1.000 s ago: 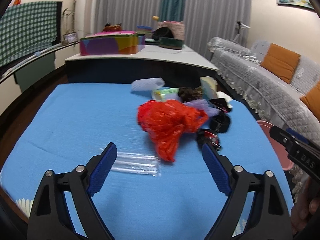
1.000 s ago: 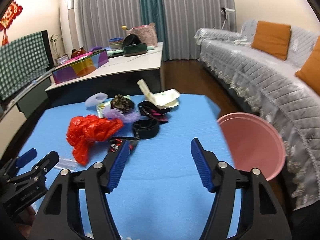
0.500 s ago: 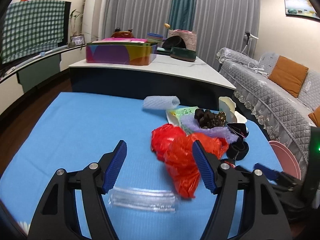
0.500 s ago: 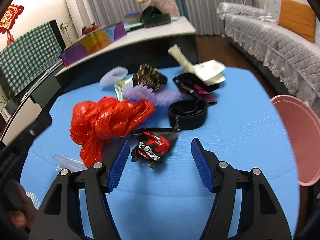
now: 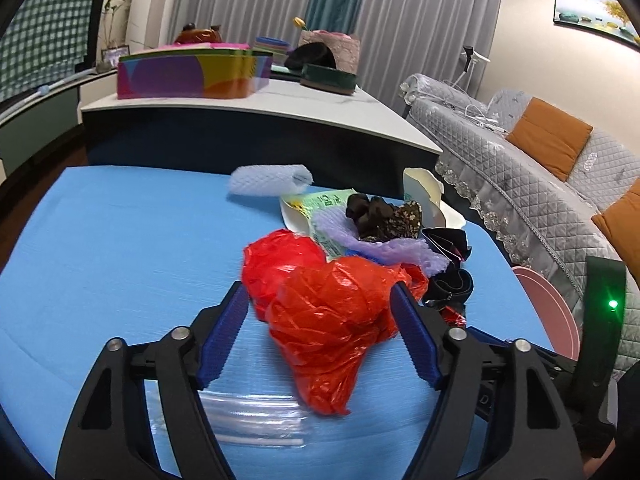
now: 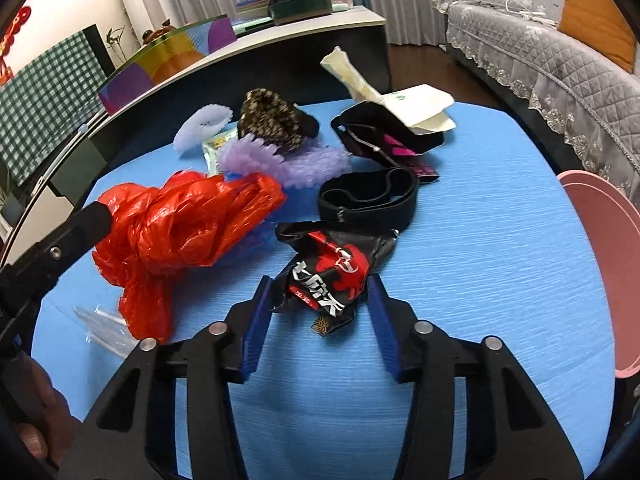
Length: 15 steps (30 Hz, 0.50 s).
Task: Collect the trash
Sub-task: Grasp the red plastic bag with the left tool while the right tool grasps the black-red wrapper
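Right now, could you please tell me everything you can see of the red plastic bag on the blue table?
The red plastic bag is thin, glossy and crumpled into a loose bundle with a tail trailing toward the camera. It lies on the blue table, beside purple foam netting at the edge of the trash pile. The left tool straddles it, blue pads on either side; the jaws are opening, with no pad clearly pressing it. Its tail reaches a clear plastic wrapper.

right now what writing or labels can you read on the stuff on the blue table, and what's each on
Black and red snack wrapper: large white stylised characters, not legible to me as words.
Green and yellow printed packet: print is there, too blurred to read.
Cream carton: a small green mark, too small to read.
Red plastic bag: no writing visible.
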### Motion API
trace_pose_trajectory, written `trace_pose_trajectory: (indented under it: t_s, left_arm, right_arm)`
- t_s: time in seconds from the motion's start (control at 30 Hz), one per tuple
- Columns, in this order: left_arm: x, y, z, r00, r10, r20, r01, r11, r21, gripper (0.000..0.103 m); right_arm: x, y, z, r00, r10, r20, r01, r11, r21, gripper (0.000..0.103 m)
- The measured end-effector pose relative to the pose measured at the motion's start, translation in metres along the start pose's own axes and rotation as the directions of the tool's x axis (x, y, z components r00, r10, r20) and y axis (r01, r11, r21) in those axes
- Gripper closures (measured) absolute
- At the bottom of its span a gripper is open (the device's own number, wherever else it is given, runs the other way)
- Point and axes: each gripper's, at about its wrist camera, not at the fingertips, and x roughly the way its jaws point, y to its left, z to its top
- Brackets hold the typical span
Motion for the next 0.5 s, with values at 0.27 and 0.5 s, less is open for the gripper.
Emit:
trace_pose_trajectory:
  t_s: [0.27,0.5]
  left_arm:
    - [0.011,-0.005,-0.003,0.998,-0.016,-0.053,0.017,1.0,0.009,0.032]
    - [0.005,-0.009,-0.003,0.999,-0.006,-0.044,0.008,0.999,0.047,0.048]
  right_arm:
    - [-0.014,-0.008,0.002,0.999,-0.014,0.04,0.015,1.0,-0.002,0.057]
    - [-0.032,-0.015,0.001,0.996,-0.042,0.084,0.043,0.999,-0.004,0.057]
